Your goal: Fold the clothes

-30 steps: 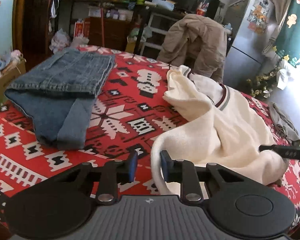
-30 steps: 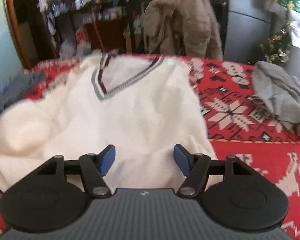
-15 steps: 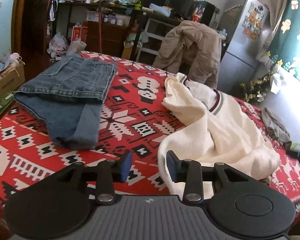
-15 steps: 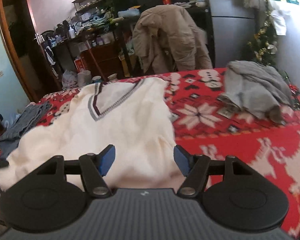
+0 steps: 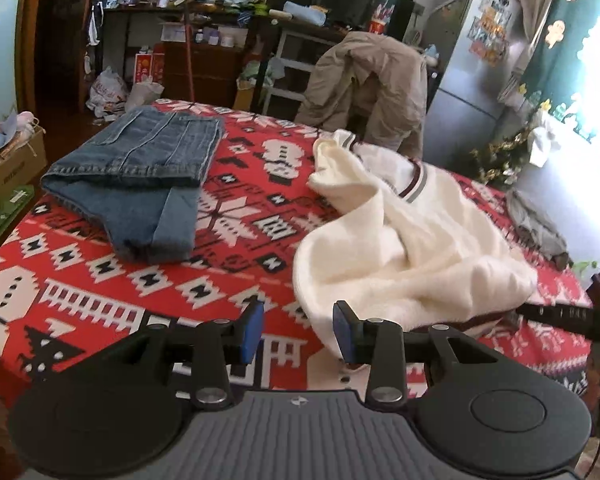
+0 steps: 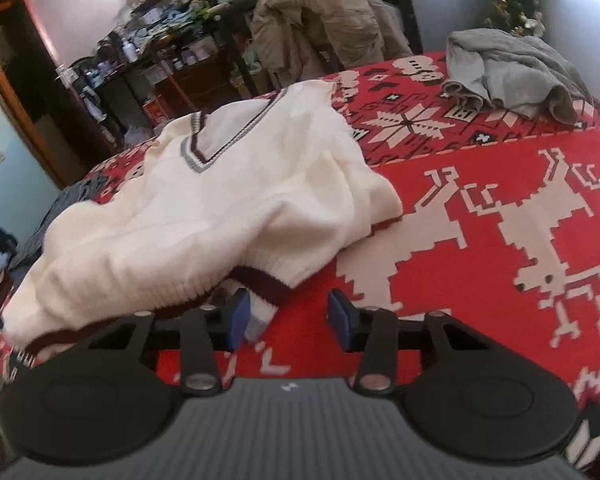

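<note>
A cream V-neck sweater [image 5: 412, 248] with maroon and grey trim lies crumpled on the red patterned cover [image 5: 100, 288]. My left gripper [image 5: 298, 334] hovers open at the sweater's near left edge; that edge runs just inside the right pad and nothing is pinched. In the right wrist view the sweater [image 6: 228, 200] spreads ahead, and its maroon-striped hem corner [image 6: 266, 292] lies between the jaws of my right gripper [image 6: 288, 320], against the left pad. Those jaws are closing but stand apart. One black finger of the right gripper shows at the sweater's far side in the left wrist view.
Folded jeans [image 5: 140, 172] lie at the cover's left. A crumpled grey garment [image 6: 512, 72] sits at the far right. Behind stand a chair draped with a beige jacket [image 5: 372, 92], a fridge [image 5: 472, 80] and cluttered shelves. A cardboard box [image 5: 8, 168] is on the left.
The left jaws widened and that gripper drew back from the sweater's edge. The right gripper swung to the sweater's hem corner, rolled, and its jaws narrowed around the corner.
</note>
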The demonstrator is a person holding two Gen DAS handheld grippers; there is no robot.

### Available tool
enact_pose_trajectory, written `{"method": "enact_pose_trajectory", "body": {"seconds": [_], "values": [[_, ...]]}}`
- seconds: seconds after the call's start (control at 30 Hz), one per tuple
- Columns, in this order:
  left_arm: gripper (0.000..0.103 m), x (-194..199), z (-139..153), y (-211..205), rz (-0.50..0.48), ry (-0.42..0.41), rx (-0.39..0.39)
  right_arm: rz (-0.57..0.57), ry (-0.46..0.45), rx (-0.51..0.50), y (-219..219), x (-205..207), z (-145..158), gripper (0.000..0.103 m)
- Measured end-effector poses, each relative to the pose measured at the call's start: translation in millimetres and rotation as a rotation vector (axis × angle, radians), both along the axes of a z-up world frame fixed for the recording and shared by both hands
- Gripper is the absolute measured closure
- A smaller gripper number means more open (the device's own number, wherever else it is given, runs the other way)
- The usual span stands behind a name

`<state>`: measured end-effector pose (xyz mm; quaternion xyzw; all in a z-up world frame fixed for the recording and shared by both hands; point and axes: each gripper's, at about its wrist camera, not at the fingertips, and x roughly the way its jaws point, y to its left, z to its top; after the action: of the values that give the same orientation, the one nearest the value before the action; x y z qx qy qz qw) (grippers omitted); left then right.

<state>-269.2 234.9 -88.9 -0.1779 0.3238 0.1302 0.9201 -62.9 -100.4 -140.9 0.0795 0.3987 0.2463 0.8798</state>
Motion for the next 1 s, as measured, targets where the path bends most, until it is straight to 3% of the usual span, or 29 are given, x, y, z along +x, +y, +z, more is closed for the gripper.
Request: {"method": "enact_pose_trajectory", "body": {"seconds": [0.17, 0.33, 0.67, 0.8, 0.87, 0.97, 1.0], "values": [[0.066, -7, -3, -2, -0.013, 0.000, -0.012, -0.032, -0.009, 0.006, 12, 10, -3, 0.071], [0.066, -15, -4, -5, -0.038, 0.009, -0.015, -0.022, -0.044, 0.007, 14, 5, 1, 0.095], [0.065, -5, -23, -25, -0.201, 0.015, -0.029, -0.056, -0.076, 0.015, -17, -3, 23, 0.096], [0.066, 14, -36, -28, -0.193, -0.011, -0.009, -0.061, -0.069, 0.034, -25, -5, 28, 0.097], [0.071, 20, -37, -28, -0.198, -0.036, -0.019, -0.062, -0.073, 0.037, -27, -6, 32, 0.097], [0.092, 28, -36, -30, -0.215, -0.040, -0.027, -0.059, -0.094, 0.028, -31, -12, 38, 0.097], [0.094, 28, -33, -31, -0.221, -0.039, -0.026, -0.060, -0.102, 0.027, -33, -14, 40, 0.097]]}}
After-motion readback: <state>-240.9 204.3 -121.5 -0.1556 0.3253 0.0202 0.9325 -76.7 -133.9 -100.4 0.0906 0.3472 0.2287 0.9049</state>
